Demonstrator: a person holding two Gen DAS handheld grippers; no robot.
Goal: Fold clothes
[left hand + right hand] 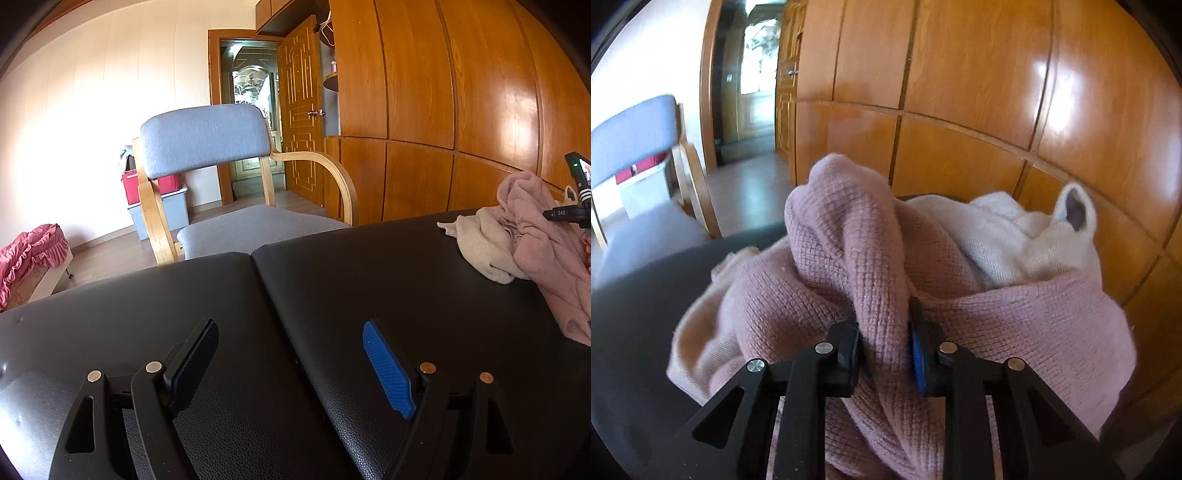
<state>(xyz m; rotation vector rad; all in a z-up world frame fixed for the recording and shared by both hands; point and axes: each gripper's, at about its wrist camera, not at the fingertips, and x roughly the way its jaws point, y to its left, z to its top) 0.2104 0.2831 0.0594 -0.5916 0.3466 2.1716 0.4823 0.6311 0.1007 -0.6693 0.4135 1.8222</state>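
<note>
My right hand-held gripper pinches a ridge of the pink waffle-knit sweater heaped against a cream knit garment on the black leatherette desk, where my left hand-held gripper stands spread over bare surface.

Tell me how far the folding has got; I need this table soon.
Nothing looks folded yet. The right gripper is shut on a bunched ridge of the pink knit sweater, while the left gripper hangs open over the black table. The cream sweater lies crumpled behind.
</note>
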